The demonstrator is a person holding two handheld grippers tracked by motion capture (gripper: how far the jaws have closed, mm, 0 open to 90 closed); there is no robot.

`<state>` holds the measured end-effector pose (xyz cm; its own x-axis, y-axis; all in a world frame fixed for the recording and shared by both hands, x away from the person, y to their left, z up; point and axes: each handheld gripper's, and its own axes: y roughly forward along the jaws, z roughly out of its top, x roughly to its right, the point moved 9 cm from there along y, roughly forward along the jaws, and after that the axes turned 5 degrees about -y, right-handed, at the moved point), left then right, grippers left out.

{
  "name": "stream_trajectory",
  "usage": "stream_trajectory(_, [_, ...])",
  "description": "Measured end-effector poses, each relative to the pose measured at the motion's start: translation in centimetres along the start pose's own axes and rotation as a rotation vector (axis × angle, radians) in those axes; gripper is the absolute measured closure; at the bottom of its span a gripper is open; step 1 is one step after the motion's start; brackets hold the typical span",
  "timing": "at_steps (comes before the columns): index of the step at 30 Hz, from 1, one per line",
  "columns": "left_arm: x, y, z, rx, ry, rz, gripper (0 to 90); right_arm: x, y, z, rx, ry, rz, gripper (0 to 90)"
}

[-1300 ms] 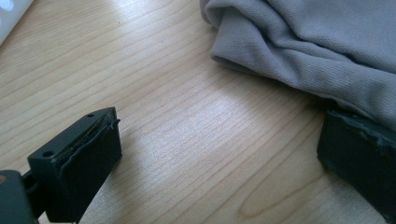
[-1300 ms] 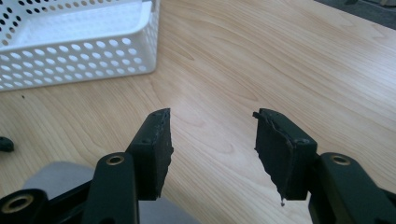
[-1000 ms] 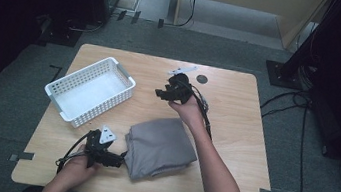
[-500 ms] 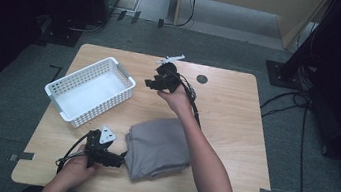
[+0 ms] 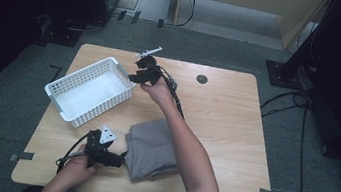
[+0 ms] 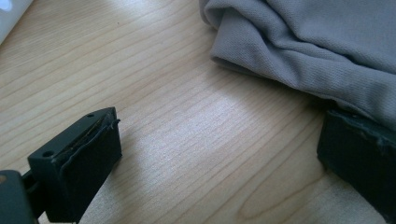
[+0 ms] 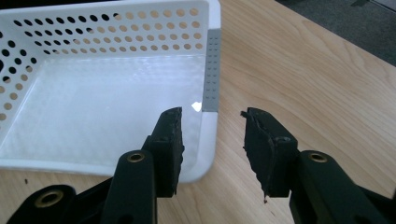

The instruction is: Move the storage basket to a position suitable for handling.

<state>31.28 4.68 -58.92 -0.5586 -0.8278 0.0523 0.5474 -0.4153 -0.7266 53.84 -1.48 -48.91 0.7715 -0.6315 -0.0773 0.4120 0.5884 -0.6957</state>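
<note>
The basket [image 7: 212,79] is glossy white perforated plastic. The cloth [image 6: 327,42] is matt grey knit; the worktop [image 6: 187,140] smooth pale wood.

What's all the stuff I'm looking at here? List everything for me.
basket: one, white, perforated, far left part of the table, nothing inside
cloth: one, grey, folded, near edge, middle
table: one, light wood
round insert: one, dark, set in the tabletop near the far edge
cables: several, black, on the grey floor at right
left gripper: black, open, at the cloth's edge, one jaw under a fold
right gripper: black, open, straddling the basket's wall near its corner
</note>
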Motion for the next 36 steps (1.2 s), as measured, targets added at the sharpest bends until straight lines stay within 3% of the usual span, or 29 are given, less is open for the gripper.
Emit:
stream_trajectory(7, [0.0,0.0,0.0,0.0,-0.001,-0.001,0.0,-0.6,2.8,0.3,-0.045,-0.003,0.0,58.4])
stream_trajectory(13, [0.0,0.0,0.0,0.0,-0.001,-0.001,0.0,-0.3,3.7,0.0,-0.074,-0.006,-0.044,75.4])
stream_trajectory(15, [0.0,0.0,0.0,0.0,-0.001,-0.001,0.0,-0.1,3.7,-0.3,-0.096,0.008,-0.046,76.0])
stream_trajectory(25, [0.0,0.0,0.0,0.0,-0.002,-0.002,0.0,0.7,2.3,-1.6,-0.106,0.054,-0.096,79.1])
stream_trajectory(36, [0.0,0.0,0.0,-0.003,0.0,-0.002,0.0,3.8,-1.3,-4.8,-0.096,0.144,-0.143,79.3])
